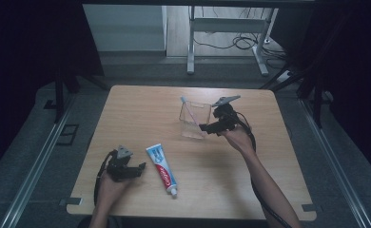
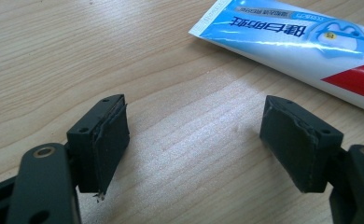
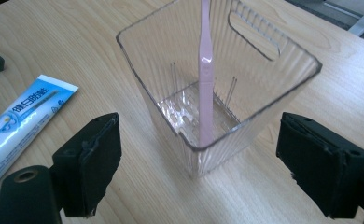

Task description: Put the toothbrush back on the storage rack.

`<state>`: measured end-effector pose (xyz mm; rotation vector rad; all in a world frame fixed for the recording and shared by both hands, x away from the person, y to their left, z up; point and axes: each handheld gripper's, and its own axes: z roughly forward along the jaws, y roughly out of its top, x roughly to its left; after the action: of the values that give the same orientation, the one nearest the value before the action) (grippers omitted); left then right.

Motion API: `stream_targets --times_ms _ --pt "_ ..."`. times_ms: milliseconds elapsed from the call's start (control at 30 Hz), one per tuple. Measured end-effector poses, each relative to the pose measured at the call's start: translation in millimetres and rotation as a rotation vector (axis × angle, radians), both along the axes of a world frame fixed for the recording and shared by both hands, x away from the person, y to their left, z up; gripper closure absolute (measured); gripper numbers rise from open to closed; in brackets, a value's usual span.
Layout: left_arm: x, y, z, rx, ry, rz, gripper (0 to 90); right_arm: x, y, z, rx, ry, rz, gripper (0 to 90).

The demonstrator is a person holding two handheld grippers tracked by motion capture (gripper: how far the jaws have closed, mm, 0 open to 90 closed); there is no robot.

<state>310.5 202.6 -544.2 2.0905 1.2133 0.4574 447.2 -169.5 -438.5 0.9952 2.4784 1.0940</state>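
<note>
now toothbrush (image 3: 205, 84) in clear cup (image 3: 283, 91), toothpaste (image 1: 163, 169) apart

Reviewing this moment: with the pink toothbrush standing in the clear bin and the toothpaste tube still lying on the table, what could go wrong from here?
1. The pink toothbrush leans against the rim of the clear ribbed plastic bin; the open right gripper sits close beside it and might nudge the light bin over.
2. The blue and white toothpaste tube lies flat on the wooden table; the open left gripper may skid off its smooth surface or squash it.
</note>
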Motion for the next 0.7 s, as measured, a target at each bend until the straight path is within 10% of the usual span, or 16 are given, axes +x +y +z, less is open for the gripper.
stream_targets --times_ms 700 --pt "0.0 0.4 0.2 0.005 0.002 -0.004 23.5 -18.9 -16.4 -27.9 0.004 0.027 0.004 12.3"
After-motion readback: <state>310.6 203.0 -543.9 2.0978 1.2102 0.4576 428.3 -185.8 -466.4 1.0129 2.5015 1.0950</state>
